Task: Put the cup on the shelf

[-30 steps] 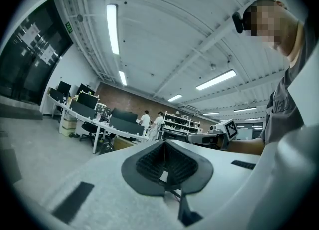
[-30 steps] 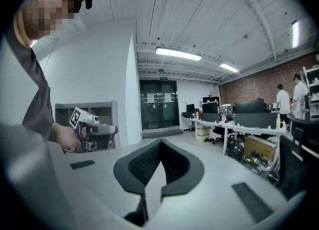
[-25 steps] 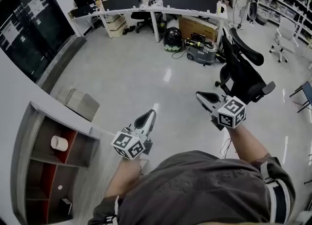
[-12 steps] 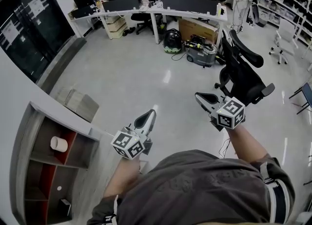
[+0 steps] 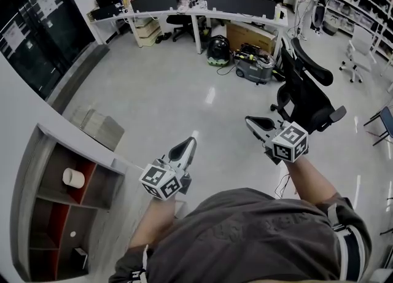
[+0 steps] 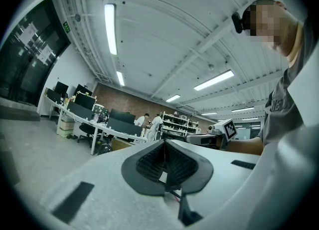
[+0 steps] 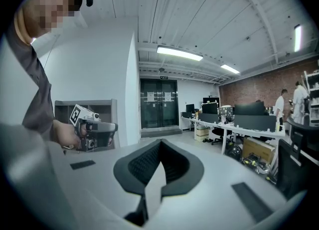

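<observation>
1. Shelf (image 5: 27, 214): stands at the far left of the head view, against the white wall.
2. Cup (image 5: 73, 178): white, inside the shelf, in a compartment near the top, beside a red panel. It is well apart from both grippers. I cannot tell whether it stands upright or lies on its side.
3. Left gripper (image 5: 183, 149): I hold it low in front of my body, over the floor, to the right of the shelf. Its own view shows the two ribbed pads (image 6: 149, 161) pressed together with nothing between them.
4. Right gripper (image 5: 255, 123): I hold it further right and a little higher than the left, apart from it. Its jaws are fully closed and empty. Its own view shows the left gripper at the left, with the shelf behind it.
5. Chair (image 5: 307, 85): black, on the floor just beyond the right gripper.
6. Desks (image 5: 202, 10): white, with monitors, along the far side of the room.
</observation>
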Motion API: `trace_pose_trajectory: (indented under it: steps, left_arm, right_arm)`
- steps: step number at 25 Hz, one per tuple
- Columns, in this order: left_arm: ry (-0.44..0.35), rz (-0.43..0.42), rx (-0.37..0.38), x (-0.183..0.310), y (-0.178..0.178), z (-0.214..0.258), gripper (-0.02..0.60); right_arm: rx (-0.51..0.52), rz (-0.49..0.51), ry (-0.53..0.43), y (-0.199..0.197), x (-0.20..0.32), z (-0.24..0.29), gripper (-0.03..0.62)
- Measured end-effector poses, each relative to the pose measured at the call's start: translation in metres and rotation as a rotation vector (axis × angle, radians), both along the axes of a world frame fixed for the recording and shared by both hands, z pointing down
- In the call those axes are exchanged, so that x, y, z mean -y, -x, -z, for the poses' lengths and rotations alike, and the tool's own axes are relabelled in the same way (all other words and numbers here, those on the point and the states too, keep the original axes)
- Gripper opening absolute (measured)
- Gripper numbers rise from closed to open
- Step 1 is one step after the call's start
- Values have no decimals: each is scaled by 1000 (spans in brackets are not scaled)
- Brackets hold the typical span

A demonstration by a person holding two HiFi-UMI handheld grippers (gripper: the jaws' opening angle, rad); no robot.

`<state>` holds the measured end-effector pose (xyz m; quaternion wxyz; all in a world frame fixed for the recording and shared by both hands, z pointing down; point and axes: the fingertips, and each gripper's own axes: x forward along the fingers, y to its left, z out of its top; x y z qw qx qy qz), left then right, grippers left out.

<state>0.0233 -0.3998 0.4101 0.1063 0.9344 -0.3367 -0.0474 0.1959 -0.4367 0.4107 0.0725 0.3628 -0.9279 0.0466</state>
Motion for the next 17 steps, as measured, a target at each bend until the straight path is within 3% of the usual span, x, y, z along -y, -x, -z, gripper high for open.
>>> trace_pose_trajectory:
  steps: [17]
  left_arm:
    - [-1, 9, -5, -10, 7, 2, 6]
  right_arm:
    - [-19, 18, 2, 9, -10, -1, -11]
